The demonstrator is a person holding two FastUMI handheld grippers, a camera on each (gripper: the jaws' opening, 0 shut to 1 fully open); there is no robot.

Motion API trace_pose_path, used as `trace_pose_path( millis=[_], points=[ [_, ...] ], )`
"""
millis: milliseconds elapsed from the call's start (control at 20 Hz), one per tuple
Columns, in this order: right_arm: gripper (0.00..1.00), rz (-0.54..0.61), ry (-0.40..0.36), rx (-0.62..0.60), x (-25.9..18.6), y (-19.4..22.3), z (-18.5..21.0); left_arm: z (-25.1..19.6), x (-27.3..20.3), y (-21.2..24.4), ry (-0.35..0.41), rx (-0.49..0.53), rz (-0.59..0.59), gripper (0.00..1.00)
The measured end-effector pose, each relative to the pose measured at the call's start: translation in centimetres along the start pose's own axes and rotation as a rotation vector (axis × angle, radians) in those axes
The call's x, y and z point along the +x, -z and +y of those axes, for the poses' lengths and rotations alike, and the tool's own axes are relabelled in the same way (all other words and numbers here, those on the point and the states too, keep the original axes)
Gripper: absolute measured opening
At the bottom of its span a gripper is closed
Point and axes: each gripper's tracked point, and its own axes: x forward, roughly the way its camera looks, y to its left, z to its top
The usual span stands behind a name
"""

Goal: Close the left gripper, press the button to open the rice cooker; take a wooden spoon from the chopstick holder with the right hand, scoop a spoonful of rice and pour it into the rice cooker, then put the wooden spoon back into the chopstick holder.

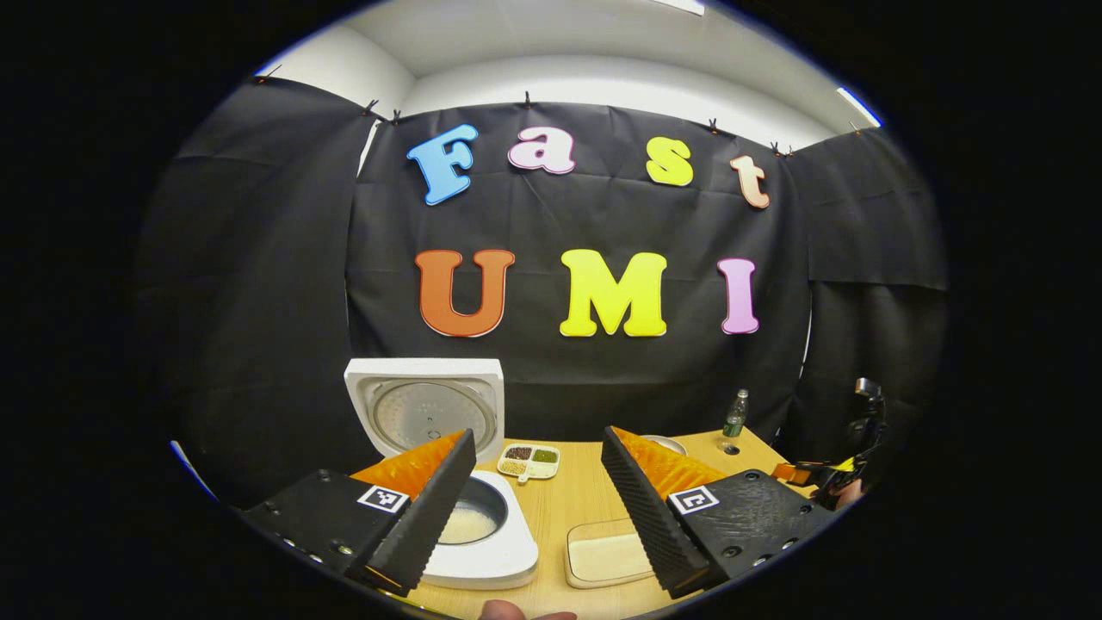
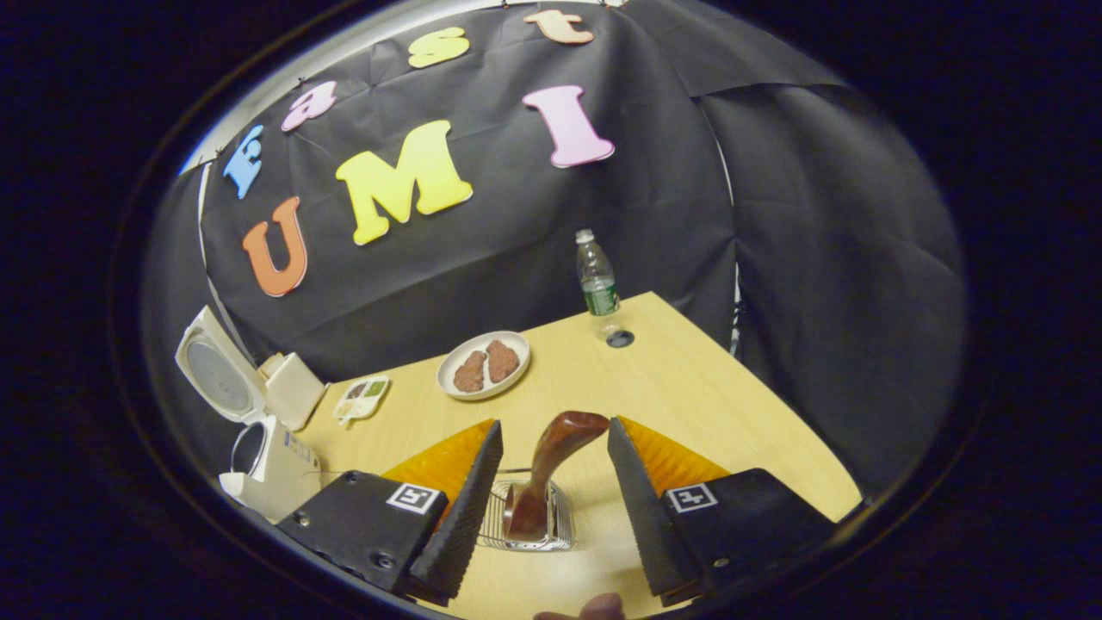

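The white rice cooker [image 1: 482,564] stands with its lid [image 1: 426,413] up, and pale rice lies in its inner pot [image 1: 469,521]. My left gripper [image 1: 538,439] is open above the table, its left finger over the cooker's front. A shallow tray of rice [image 1: 607,555] lies just right of the cooker. In the right gripper view a dark wooden spoon [image 2: 560,448] stands bowl-up in a wire chopstick holder [image 2: 529,517]. My right gripper [image 2: 555,426] is open, with a finger on each side of the spoon and touching neither. The cooker [image 2: 267,461] stands far left.
A small divided dish [image 1: 529,461] of grains sits behind the cooker. A white plate [image 2: 484,364] with two brown pieces lies mid-table. A water bottle [image 2: 596,275] stands at the back by a cable hole [image 2: 620,338]. The other gripper [image 1: 818,474] shows at the right edge.
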Motion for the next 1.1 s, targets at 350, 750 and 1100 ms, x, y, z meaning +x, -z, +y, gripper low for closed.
trace_pose_path(
  millis=[350, 750, 1100],
  points=[
    [1.0, -0.181, 0.046, -0.147, -9.1, -7.7, 1.1, 6.5, 4.9, -4.7, -0.055, 0.044, -0.097, 0.94],
    [1.0, -0.283, 0.118, -0.187, -17.1, -9.4, 1.5, 13.4, 14.8, -5.3, -0.116, -0.003, -0.029, 0.94],
    [1.0, -0.255, 0.225, -0.163, -21.5, -6.6, -0.6, 17.4, 22.0, -0.8, -0.14, -0.059, 0.135, 0.94]
  ],
)
